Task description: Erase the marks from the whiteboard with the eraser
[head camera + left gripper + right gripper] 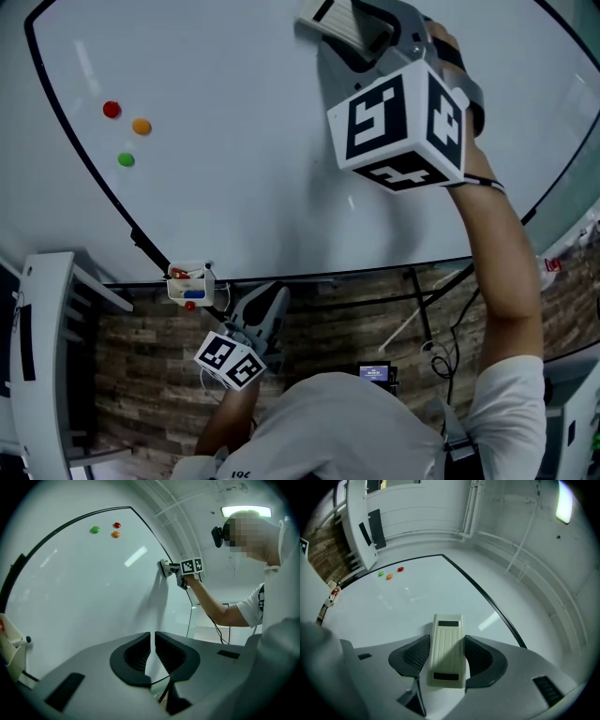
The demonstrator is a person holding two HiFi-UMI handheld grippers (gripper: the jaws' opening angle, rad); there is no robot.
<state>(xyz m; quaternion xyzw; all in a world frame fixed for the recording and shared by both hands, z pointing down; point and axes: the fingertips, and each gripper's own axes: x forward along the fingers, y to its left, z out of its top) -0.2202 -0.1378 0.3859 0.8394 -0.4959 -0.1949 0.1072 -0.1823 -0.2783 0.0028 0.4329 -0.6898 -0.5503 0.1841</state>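
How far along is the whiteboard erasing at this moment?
Done: the whiteboard shows no pen marks in any view, only three coloured magnets. In hand: the right gripper grips the eraser against the board. The left gripper hangs shut and empty below. Left: apparently little, perhaps a final pass.

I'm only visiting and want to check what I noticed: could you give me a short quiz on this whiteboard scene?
1. The eraser is gripped by: A the left tongs, B the right tongs, C neither.
2. True or false: five round magnets stick to the whiteboard.
3. Fill in: the left tongs are ____ and empty.
Key: 1 B; 2 false, there are three magnets; 3 shut.
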